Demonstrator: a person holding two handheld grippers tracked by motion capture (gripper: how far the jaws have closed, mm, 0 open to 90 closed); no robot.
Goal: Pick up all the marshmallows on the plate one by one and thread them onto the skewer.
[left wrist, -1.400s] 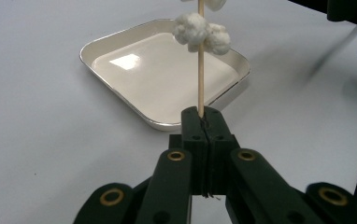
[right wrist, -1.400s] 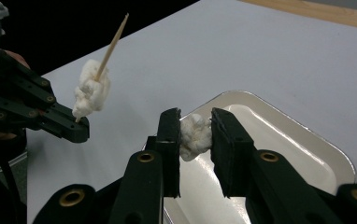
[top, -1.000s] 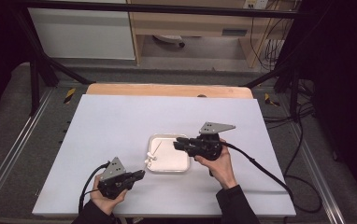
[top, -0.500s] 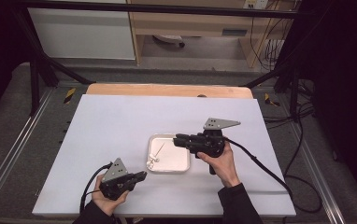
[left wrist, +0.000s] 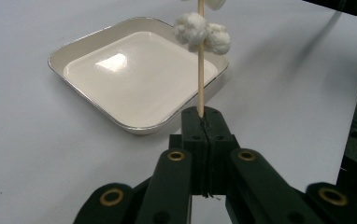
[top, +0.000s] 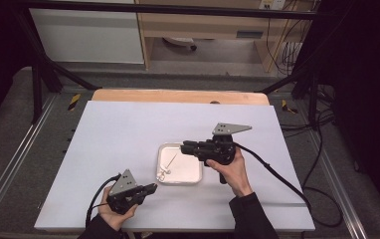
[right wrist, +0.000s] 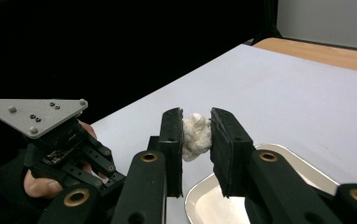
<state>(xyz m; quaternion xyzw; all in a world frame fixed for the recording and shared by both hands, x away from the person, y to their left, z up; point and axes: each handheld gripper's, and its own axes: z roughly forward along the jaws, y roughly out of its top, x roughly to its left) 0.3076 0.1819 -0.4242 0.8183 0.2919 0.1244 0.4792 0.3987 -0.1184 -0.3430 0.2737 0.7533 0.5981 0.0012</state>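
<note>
Skewer (top: pixel 170 163) unmoved, right gripper (top: pixel 184 146) slightly shifted

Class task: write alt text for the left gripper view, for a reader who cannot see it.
The left gripper, jaws shut, clamps a thin wooden skewer that rises upright, with white popcorn pieces threaded near the top. Behind it, an empty square white tray sits on the white table.

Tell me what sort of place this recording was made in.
Probably a lab or workshop set up for recording: a white-covered table inside a black metal frame, loose cables on the floor, and plain cabinets behind it.
</note>
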